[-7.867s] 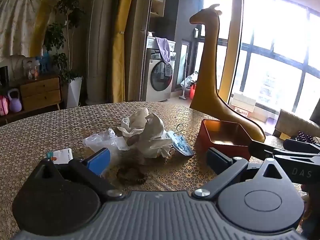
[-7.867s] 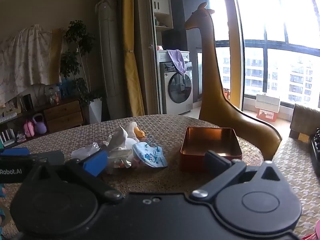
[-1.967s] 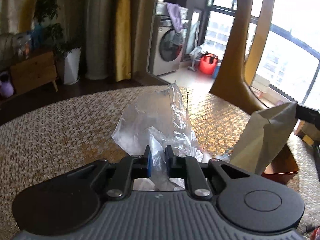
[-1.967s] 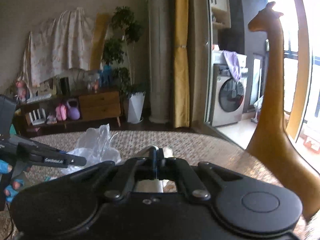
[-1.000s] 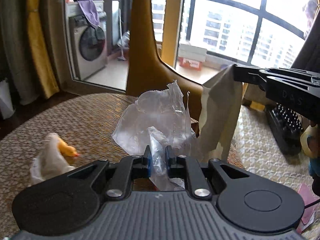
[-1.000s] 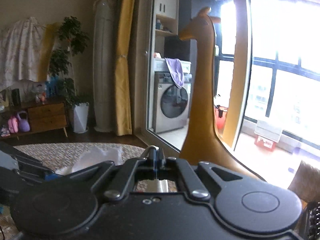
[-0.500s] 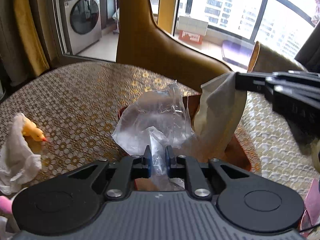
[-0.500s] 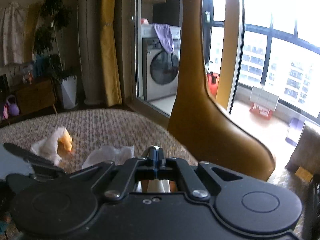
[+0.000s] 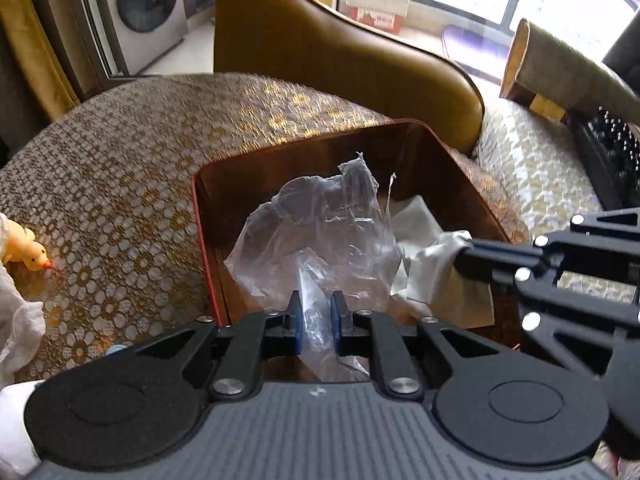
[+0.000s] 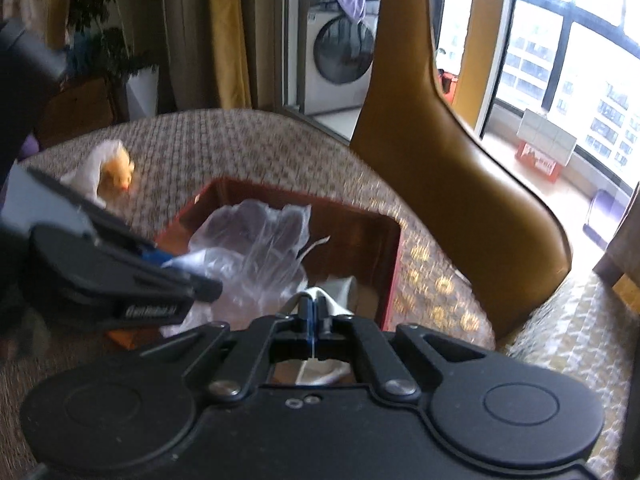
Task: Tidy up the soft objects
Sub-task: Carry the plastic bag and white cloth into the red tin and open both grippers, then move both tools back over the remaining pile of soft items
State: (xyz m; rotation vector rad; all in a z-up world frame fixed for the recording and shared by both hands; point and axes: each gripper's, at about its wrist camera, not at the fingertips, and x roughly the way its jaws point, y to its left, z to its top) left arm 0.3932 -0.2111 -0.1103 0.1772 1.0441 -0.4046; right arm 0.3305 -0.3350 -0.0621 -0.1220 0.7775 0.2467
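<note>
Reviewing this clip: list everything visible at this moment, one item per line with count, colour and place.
plastic bag: 1, clear, pinched by left gripper, hanging into the box
paper sheet: 1, white, pinched by right gripper, inside the box
box: 1, red outside and brown inside, on the table
tablecloth: 1, gold-patterned, covering the round table
toy duck: 1, yellow, on the table left of the box
white cloth: 1, white, beside the duck
giraffe figure: 1, tan, behind the table
washing machine: 1, white, background
left gripper: 1, black, blue pads
right gripper: 1, black, shut
</note>
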